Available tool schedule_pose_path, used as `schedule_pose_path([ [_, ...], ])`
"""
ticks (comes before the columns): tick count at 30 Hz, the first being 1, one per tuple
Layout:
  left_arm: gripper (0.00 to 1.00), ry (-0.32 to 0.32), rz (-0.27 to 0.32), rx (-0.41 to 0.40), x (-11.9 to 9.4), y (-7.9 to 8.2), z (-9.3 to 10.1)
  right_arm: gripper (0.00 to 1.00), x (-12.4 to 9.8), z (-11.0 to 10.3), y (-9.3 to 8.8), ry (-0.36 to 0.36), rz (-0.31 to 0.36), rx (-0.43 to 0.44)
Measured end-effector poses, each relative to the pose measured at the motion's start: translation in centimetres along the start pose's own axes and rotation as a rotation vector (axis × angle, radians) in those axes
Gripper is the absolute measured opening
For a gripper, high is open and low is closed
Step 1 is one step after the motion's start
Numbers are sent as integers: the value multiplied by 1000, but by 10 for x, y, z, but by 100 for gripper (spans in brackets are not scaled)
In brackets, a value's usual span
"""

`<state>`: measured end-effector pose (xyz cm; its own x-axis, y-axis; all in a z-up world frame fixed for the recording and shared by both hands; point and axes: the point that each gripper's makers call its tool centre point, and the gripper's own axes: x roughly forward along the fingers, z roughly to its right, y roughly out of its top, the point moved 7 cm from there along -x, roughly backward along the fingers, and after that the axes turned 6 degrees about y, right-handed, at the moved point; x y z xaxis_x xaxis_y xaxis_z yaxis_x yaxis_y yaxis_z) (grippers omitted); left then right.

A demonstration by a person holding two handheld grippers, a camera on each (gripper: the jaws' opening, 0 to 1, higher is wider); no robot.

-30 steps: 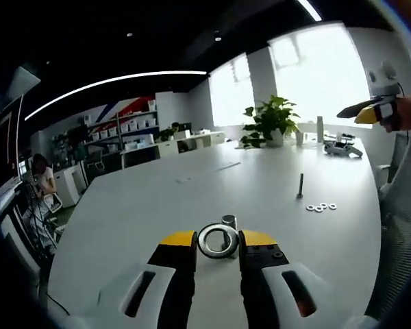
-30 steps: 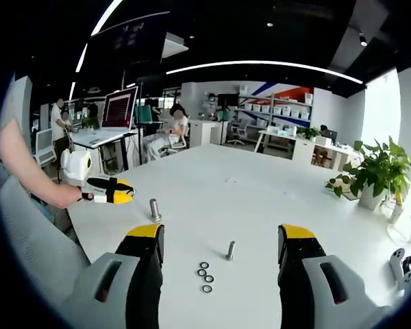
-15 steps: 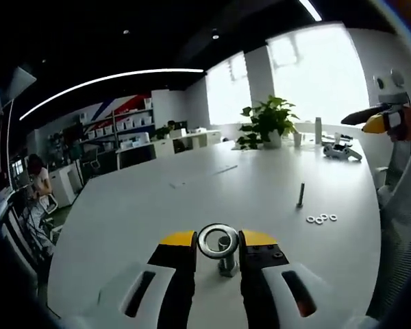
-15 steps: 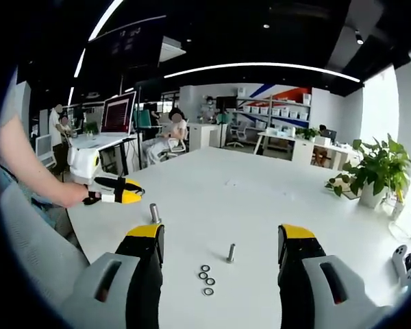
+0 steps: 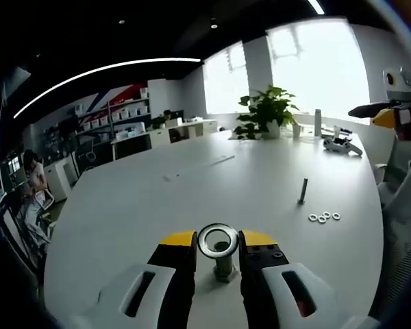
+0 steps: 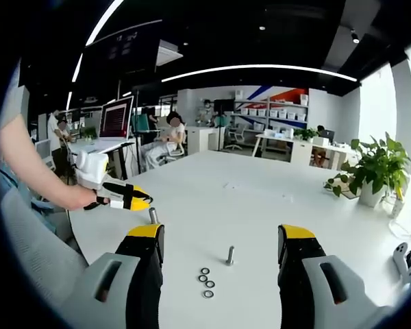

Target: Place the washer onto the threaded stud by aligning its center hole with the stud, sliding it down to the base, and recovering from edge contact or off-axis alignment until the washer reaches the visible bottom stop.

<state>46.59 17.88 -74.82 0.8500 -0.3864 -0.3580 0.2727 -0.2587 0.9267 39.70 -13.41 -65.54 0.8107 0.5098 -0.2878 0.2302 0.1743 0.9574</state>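
White bench point(image 5: 192, 199) in an open office, shelves and a potted plant point(image 5: 267, 116) behind. Left gripper point(image 5: 218, 241) pinches a silver washer point(image 5: 217, 240) edge-on between its jaws, directly over a threaded stud point(image 5: 223, 264) near the bench's near edge; the stud's top is hidden behind the ring. Right gripper point(image 6: 219, 236) hangs with jaws wide and empty. A second stud point(image 6: 230, 255) stands mid-bench beside spare washers point(image 6: 205, 281).
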Motion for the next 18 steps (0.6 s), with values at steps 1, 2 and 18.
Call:
schedule_pose_path([
  [1,22,-2,-7,1,1,0,2,70,0,0,0,-1,-1,0],
  [2,22,-3,-13,2,2,0,3,70,0,0,0,-1,-1,2],
  [18,22,-2,-71,6,6,-4,6,70,-1,1,4,-3,25,15],
])
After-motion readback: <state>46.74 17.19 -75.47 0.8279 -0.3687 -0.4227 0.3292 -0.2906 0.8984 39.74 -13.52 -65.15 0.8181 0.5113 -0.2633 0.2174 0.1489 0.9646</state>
